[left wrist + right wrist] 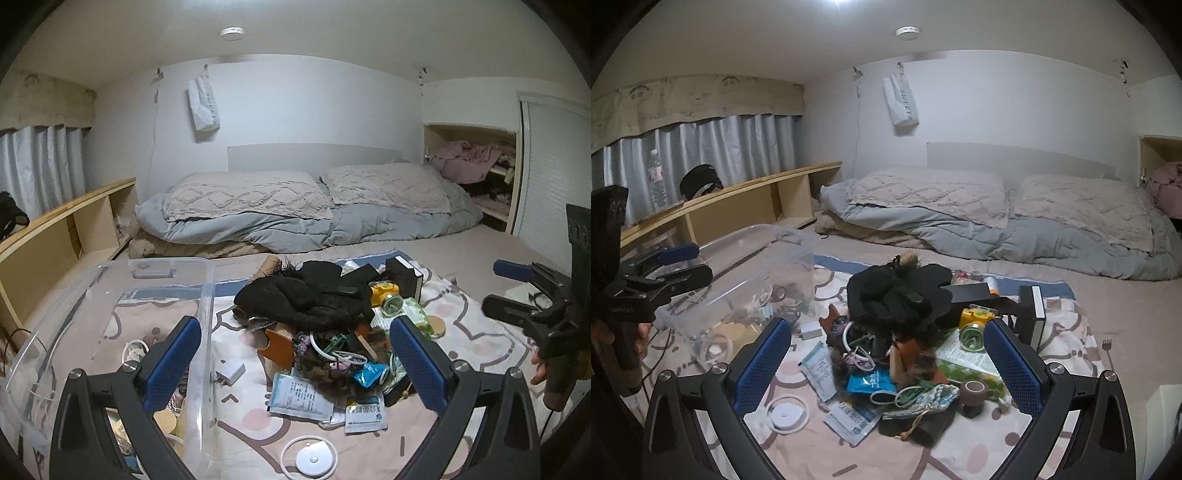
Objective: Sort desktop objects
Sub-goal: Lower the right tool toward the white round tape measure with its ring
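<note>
1. Right, my left gripper (295,354) is up over the bed with its blue pads spread wide and nothing between them.
2. My right gripper (886,354) hangs the same way, jaws wide apart and empty, looking down on the mess.
3. Between the two views I have the pile of clutter (332,325) heaped on the patterned blanket (472,321), out in the middle of the bed.
4. On top of the heap sit black gloves (310,295); just beside them, to the right, a yellow toy camera (384,290) and a green glass jar (392,306).
5. Lower in the pile I can pick out a blue sachet (868,382), white paper packets (301,397) and a knitted pouch (934,395).
6. A white charger plug (231,373) lies apart from the heap, just beside the wall of the clear plastic bin (205,295).
7. That bin stands left of the pile and holds cables and small bits; I can't tell them apart through the plastic.
8. A white round disc with a ring (309,458) lies nearest me.
</note>
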`<action>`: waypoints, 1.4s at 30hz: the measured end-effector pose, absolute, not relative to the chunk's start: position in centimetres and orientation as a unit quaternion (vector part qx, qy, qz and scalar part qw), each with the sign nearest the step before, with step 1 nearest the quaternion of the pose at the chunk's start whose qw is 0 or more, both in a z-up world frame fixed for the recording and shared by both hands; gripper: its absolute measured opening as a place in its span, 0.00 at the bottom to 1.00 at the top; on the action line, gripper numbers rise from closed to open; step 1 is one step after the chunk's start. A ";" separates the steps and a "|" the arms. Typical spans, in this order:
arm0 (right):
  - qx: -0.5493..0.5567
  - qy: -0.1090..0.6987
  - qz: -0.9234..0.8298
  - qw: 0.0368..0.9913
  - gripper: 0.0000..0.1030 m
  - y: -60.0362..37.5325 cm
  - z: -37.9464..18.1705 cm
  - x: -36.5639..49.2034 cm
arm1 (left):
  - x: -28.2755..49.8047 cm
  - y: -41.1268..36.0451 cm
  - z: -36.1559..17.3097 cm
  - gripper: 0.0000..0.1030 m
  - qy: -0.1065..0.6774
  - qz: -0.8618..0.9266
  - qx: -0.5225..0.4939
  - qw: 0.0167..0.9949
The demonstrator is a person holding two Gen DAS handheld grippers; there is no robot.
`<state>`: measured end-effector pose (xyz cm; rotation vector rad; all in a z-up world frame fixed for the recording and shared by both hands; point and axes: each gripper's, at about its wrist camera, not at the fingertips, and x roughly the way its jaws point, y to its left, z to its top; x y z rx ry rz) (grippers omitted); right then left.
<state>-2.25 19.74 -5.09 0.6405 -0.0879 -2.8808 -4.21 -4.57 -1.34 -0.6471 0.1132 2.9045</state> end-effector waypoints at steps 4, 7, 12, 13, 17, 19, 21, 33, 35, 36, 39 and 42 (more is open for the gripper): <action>0.250 -0.013 -0.962 0.104 1.00 18.3 -6.7 -3.2 | -3.8 -4.1 -1.9 1.00 0.058 0.969 -0.223 0.088; 0.265 0.012 -0.958 0.109 1.00 17.0 -7.9 -3.7 | -3.5 -4.1 -2.3 1.00 0.063 0.966 -0.230 0.096; 0.301 0.026 -0.945 0.127 1.00 15.1 -10.2 -4.7 | -3.1 -4.3 -3.1 1.00 0.071 0.962 -0.243 0.104; 0.310 0.029 -0.941 0.131 1.00 14.7 -10.8 -4.9 | -3.1 -4.3 -3.3 1.00 0.073 0.961 -0.246 0.106; 0.366 0.032 -0.919 0.143 1.00 13.2 -13.6 -6.0 | -2.8 -4.6 -4.0 1.00 0.090 0.957 -0.256 0.104; 0.391 0.031 -0.908 0.146 1.00 12.4 -15.0 -6.5 | -2.7 -4.8 -4.1 1.00 0.095 0.957 -0.255 0.104; 0.414 0.038 -0.897 0.148 1.00 11.4 -16.3 -7.0 | -2.5 -4.9 -4.1 1.00 0.101 0.957 -0.253 0.103; 0.508 0.070 -0.843 0.162 1.00 5.9 -21.2 -10.3 | -2.4 -6.6 -4.1 1.00 0.099 0.958 -0.251 0.094; 0.521 0.066 -0.834 0.170 1.00 4.6 -21.8 -11.0 | -2.5 -7.2 -4.0 1.00 0.091 0.959 -0.253 0.091; 0.526 0.068 -0.830 0.173 1.00 3.9 -22.1 -11.3 | -2.5 -7.5 -4.0 1.00 0.087 0.959 -0.254 0.088; 0.538 0.091 -0.820 0.171 1.00 1.9 -23.0 -12.1 | -2.4 -8.5 -4.0 1.00 0.080 0.960 -0.255 0.082; 0.545 0.129 -0.815 0.150 1.00 0.7 -24.0 -12.6 | -2.4 -9.4 -4.0 1.00 0.071 0.961 -0.257 0.078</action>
